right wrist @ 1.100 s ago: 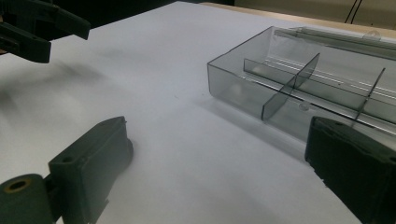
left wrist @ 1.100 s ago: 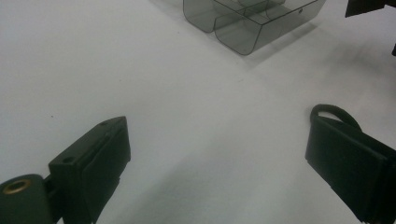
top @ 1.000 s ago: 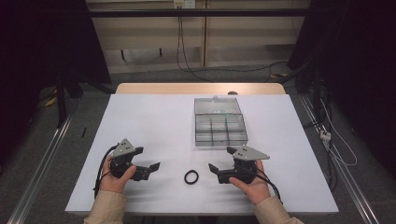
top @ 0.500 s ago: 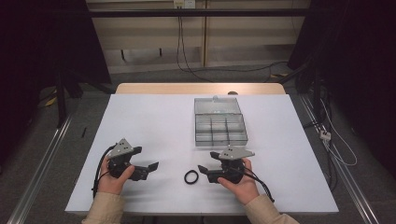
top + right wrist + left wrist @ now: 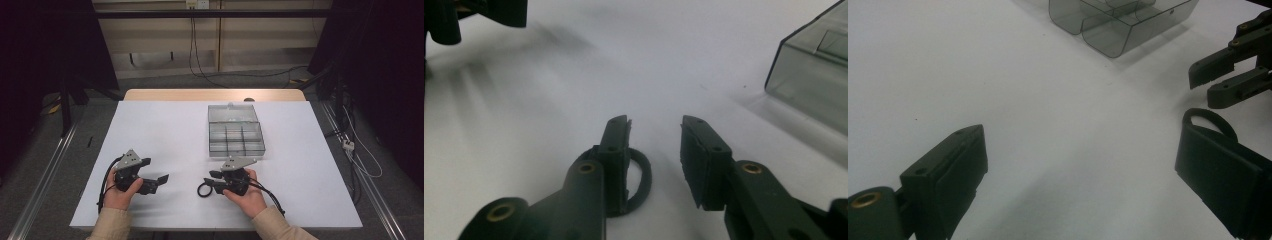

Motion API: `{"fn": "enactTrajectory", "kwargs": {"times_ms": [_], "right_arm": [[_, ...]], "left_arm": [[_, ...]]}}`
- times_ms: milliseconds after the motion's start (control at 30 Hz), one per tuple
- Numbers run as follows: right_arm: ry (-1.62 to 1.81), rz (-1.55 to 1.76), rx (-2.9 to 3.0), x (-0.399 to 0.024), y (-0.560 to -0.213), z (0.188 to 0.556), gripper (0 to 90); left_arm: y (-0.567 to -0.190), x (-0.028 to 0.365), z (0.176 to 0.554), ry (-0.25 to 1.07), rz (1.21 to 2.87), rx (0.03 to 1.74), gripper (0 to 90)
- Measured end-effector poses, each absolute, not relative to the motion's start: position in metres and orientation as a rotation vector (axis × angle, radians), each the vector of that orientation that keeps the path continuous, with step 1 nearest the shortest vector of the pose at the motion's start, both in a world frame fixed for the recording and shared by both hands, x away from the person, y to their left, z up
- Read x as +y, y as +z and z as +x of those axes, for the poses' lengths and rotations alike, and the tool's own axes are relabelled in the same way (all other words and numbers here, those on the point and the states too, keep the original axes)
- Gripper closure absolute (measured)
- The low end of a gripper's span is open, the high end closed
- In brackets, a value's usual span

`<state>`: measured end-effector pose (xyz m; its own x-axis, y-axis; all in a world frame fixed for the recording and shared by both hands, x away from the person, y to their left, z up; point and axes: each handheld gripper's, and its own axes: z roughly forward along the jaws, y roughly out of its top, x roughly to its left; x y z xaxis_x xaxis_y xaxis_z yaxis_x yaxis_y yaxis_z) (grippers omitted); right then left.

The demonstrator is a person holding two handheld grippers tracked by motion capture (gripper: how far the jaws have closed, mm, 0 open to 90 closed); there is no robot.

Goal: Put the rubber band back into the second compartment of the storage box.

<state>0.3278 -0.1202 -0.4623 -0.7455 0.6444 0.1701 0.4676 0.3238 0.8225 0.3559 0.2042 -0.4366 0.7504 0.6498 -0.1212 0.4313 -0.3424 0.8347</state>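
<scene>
A small black ring (image 5: 202,190) lies flat on the white table (image 5: 165,130) near its front edge. My right gripper (image 5: 210,181) is low over the ring, pointing left. Its jaws have just been closing. In the right gripper view the right gripper (image 5: 654,125) has one jaw over the ring (image 5: 644,175). The ring's near arc lies in the gap, and a gap still shows between the pads. My left gripper (image 5: 156,170) rests at the front left, wide open and holding nothing. From the left gripper (image 5: 1080,145) the ring (image 5: 1210,117) shows just past one jaw.
A clear plastic compartment box (image 5: 235,132) stands with its lid up behind the right hand, right of the table's middle. It also appears as the box (image 5: 814,75) at the right and as the box (image 5: 1118,25) at the top. A cable trails from each gripper.
The right hand has slid left to the ring, and its jaws have narrowed from wide apart. The left hand has stayed where it was.
</scene>
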Motion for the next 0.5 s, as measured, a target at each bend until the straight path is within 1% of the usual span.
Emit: {"fn": "enactTrajectory", "kwargs": {"times_ms": [233,300,333,367,500], "right_arm": [[1.321,1.017,2.465,-0.114,-0.467,0.332,73.7],[1.297,0.992,2.499,-0.112,-0.469,0.332,79.4],[1.282,0.978,2.513,-0.110,-0.469,0.332,85.0],[1.268,0.972,2.518,-0.109,-0.469,0.332,87.2],[1.268,0.988,2.529,-0.109,-0.468,0.333,88.0]], "left_arm": [[-0.438,0.204,0.357,0.284,1.995,0.818,6.6],[-0.438,0.204,0.357,0.284,1.995,0.820,6.6],[-0.438,0.204,0.356,0.283,1.997,0.822,6.6],[-0.438,0.204,0.356,0.284,1.997,0.822,6.6],[-0.439,0.204,0.356,0.286,1.992,0.822,6.6]]}}
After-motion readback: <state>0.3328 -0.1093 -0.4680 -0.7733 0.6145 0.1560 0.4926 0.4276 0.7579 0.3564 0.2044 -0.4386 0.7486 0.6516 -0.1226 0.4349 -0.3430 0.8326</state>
